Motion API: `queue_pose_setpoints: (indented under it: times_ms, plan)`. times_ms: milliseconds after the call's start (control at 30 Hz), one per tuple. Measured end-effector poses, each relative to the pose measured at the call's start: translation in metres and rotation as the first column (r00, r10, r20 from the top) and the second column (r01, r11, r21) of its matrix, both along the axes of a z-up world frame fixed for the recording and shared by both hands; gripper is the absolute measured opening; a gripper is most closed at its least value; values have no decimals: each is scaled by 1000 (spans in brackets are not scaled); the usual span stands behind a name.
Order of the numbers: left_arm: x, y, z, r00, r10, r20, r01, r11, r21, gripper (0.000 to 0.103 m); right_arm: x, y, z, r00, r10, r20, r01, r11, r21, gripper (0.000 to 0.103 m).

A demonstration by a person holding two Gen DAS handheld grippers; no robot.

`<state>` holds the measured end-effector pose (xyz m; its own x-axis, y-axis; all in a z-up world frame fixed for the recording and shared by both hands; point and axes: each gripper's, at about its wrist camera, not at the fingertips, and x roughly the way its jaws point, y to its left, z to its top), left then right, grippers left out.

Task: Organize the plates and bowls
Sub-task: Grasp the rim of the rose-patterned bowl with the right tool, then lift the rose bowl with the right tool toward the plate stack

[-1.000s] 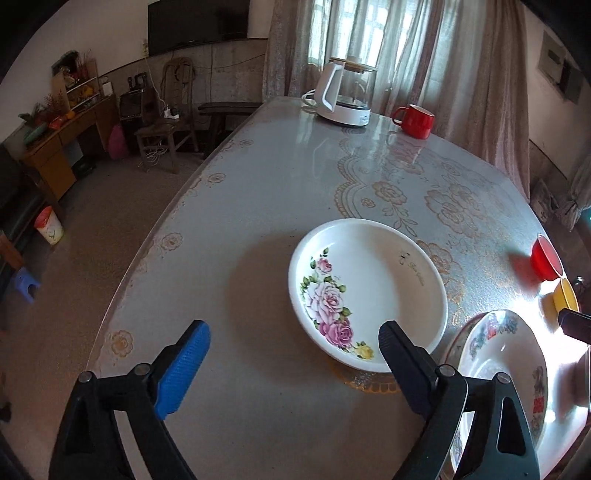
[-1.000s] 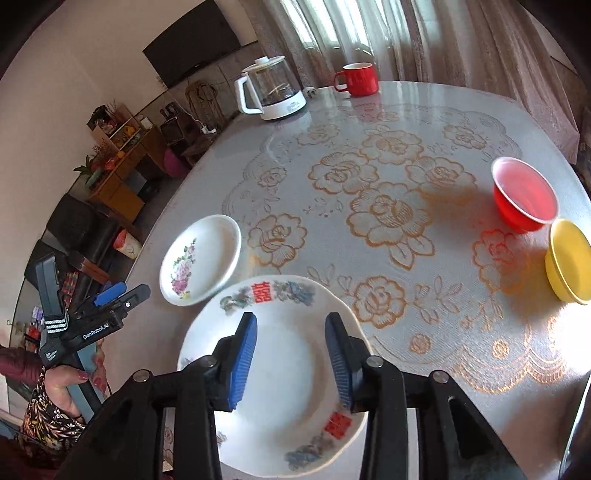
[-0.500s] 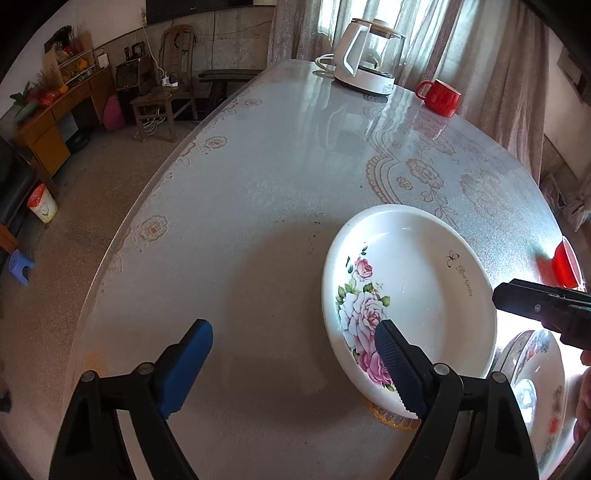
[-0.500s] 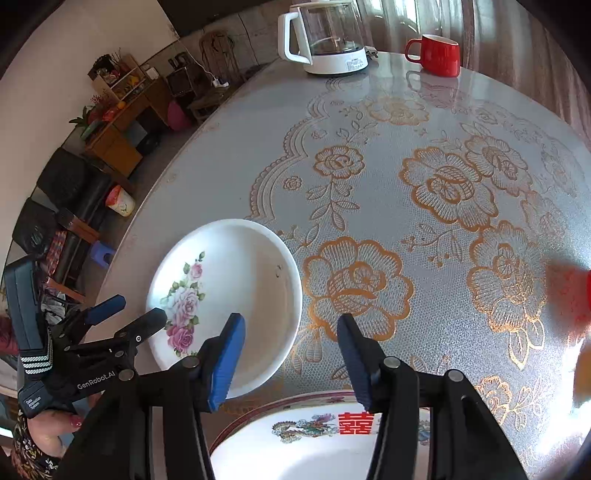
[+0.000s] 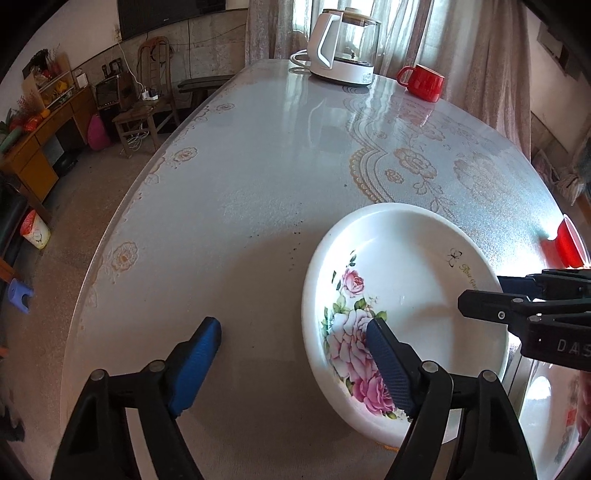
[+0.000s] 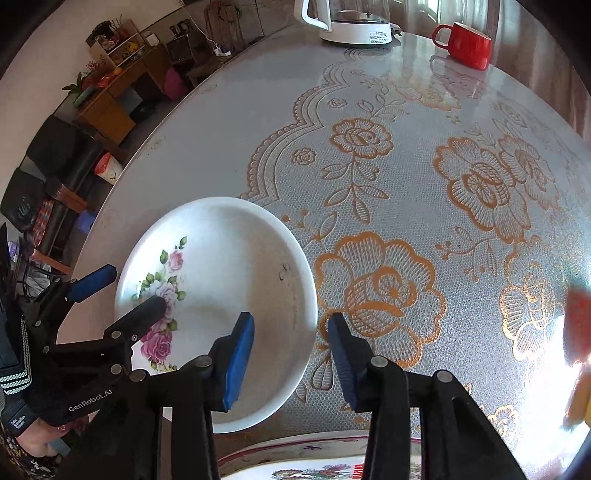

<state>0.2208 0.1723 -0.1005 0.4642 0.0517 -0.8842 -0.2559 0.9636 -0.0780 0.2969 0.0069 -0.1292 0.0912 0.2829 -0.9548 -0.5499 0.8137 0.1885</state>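
A white plate with pink roses (image 5: 406, 295) (image 6: 229, 280) lies on the table near its left edge. My left gripper (image 5: 291, 354) (image 6: 129, 291) straddles the plate's left rim, one pad above the roses and the other off the plate. Its jaws are closing and neither pad touches the rim. My right gripper (image 6: 291, 354) (image 5: 484, 295) straddles the plate's right rim. Its jaws are closing too, with the rim between the pads but not pressed. A larger plate with red characters (image 6: 321, 461) (image 5: 546, 406) lies just nearer, partly hidden by the fingers.
A red bowl (image 5: 569, 243) (image 6: 578, 314) and a blurred yellow bowl (image 6: 580, 402) sit at the right. A white kettle (image 5: 343, 51) (image 6: 354, 22) and red mug (image 5: 424, 83) (image 6: 467, 46) stand at the far end. The table edge (image 5: 122, 229) curves close on the left.
Both grippers sank toward the rose plate. The right one moved from over the large plate to the rose plate's right rim. The left one's right finger slid over the left rim.
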Motion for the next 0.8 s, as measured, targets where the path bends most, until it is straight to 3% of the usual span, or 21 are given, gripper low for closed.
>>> queue_pose_setpoints:
  times_ms: [267,567,667,800]
  plan:
    - [10,-4,-2,1000,-13,13,13,1000,6,81,-3,14,-3,997,64,34,-63,998,-30,33]
    - [13,-9,-3,999,-27,35,27,1000,15,80,3,6,-1,999,50,14,-50,999,1,26]
    - [14,-12,-2,998,-45,48,45,999,9,69,4,5,0,999,49,14,-49,999,0,26]
    - [15,-22,1,992,-103,67,103,995,-4,45,4,4,3,999,44,14,-44,999,-2,26]
